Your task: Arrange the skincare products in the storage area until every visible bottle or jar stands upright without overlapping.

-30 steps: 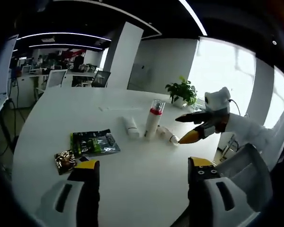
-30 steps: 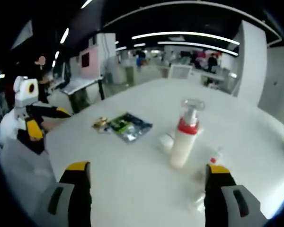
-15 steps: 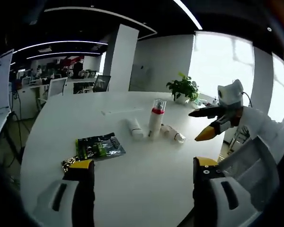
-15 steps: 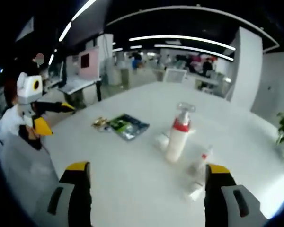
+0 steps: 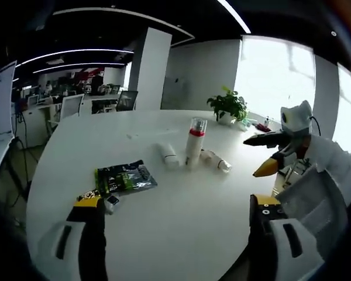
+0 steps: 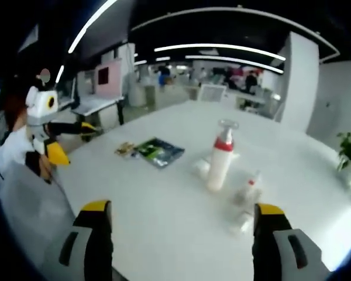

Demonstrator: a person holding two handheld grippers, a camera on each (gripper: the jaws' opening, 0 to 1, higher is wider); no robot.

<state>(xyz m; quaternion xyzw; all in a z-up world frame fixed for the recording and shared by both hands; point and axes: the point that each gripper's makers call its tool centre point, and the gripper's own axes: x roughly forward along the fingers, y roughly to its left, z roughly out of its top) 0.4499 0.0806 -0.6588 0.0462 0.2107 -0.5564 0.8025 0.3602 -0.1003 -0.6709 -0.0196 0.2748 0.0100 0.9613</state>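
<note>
Standing pump bottle — ahead, clear of right hand-held gripper

The table is plain white. The pump bottle is white with a red collar and a clear cap. A dark packet carries green print. Each tool has black jaws tipped in yellow. The plant is green.
</note>
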